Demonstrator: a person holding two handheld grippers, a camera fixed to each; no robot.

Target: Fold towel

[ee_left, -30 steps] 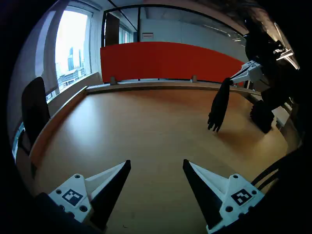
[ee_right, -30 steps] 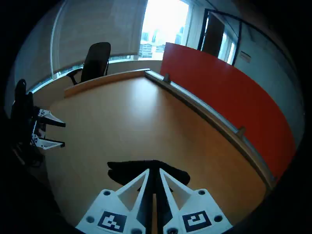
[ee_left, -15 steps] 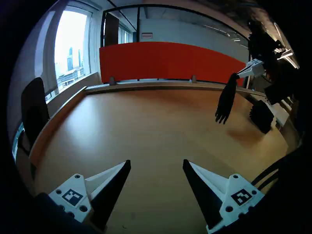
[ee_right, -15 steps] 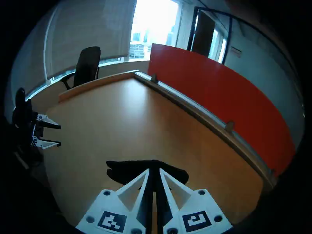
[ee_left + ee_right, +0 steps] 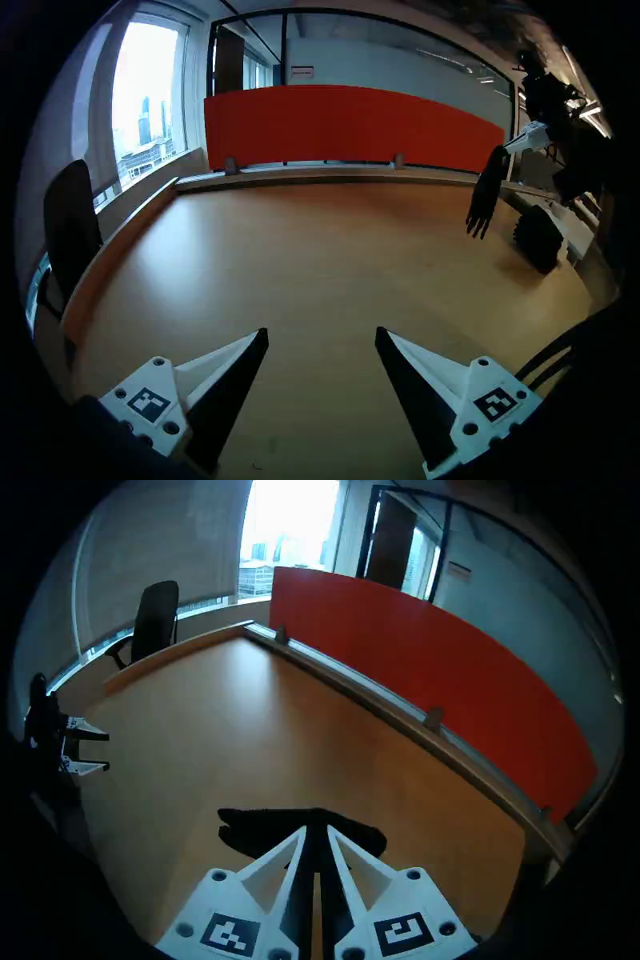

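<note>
A black towel [image 5: 483, 200] hangs limp above the far right of the wooden table [image 5: 304, 248]. My right gripper [image 5: 512, 147], held by a person at the right edge, is shut on the towel's top end. In the right gripper view its fingers [image 5: 318, 836] are closed together on the dark cloth [image 5: 264, 832], which spreads out just beyond the tips. My left gripper [image 5: 320, 340] stands open low over the near part of the table, nothing between its fingers. It appears small at the far left in the right gripper view [image 5: 90, 748].
A dark heap [image 5: 538, 237] lies at the table's right edge, below the hanging towel. A red partition [image 5: 352, 124] runs along the table's far side. A black office chair [image 5: 70, 220] stands by the window on the left.
The right gripper has carried the hanging towel to the right and higher, away from the table's middle, and its view has swung round. The left gripper has not moved.
</note>
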